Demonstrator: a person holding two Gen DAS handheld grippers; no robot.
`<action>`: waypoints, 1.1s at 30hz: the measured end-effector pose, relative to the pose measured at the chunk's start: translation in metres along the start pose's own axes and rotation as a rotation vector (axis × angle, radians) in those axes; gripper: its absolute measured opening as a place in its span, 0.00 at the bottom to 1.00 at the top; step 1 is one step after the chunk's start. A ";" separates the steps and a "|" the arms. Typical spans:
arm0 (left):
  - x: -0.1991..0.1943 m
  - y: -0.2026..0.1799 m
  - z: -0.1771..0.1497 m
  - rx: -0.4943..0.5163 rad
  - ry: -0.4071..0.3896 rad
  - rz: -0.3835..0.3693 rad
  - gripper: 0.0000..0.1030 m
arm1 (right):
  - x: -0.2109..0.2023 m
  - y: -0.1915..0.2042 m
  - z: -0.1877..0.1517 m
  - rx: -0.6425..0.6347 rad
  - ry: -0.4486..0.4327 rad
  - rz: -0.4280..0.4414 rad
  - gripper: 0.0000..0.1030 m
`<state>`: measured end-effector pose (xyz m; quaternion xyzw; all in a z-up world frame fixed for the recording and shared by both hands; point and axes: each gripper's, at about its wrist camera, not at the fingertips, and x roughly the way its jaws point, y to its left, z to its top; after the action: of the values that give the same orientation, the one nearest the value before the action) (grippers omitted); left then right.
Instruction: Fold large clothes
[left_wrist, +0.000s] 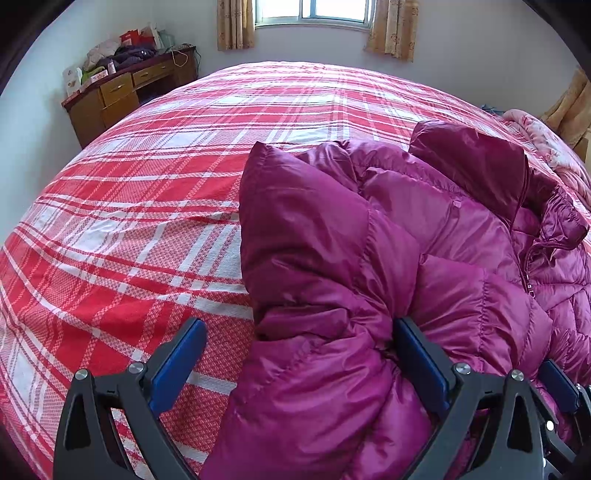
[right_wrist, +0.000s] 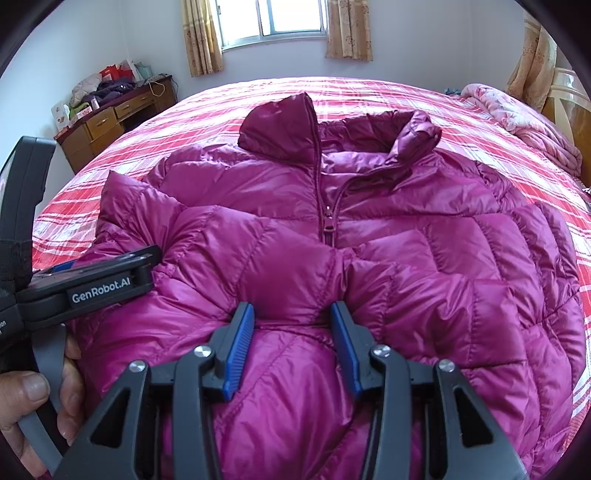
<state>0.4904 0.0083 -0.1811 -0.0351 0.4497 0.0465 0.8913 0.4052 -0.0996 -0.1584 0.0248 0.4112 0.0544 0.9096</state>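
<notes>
A magenta puffer jacket (right_wrist: 369, 229) lies front up on the red plaid bed (right_wrist: 110, 177), collar toward the window, zipper part open. Its left sleeve is folded over the front. My right gripper (right_wrist: 291, 325) has its blue pads pressed on a bunched fold of the jacket's lower front. My left gripper (left_wrist: 299, 343) stands wide open, its fingers either side of the jacket's left edge (left_wrist: 314, 258), the left pad (left_wrist: 181, 354) over bare bedsheet. The left gripper also shows from the side in the right wrist view (right_wrist: 110, 273).
A wooden desk (left_wrist: 122, 92) piled with clothes and boxes stands at the far left wall. A window with curtains (left_wrist: 314, 14) is behind the bed. A pink quilt (right_wrist: 517, 114) lies bunched at the bed's far right by a wooden headboard.
</notes>
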 end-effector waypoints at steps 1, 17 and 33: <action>-0.001 0.001 0.000 -0.001 0.005 -0.003 0.98 | 0.000 -0.001 0.001 -0.002 0.004 0.002 0.46; -0.046 -0.032 0.055 0.101 -0.083 -0.094 0.98 | -0.039 -0.039 0.040 -0.016 -0.014 0.072 0.64; 0.004 -0.088 0.154 0.040 -0.045 -0.177 0.98 | -0.016 -0.099 0.121 -0.007 -0.068 -0.071 0.70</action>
<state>0.6254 -0.0632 -0.0913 -0.0559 0.4253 -0.0407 0.9024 0.4934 -0.2003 -0.0755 0.0088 0.3807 0.0227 0.9244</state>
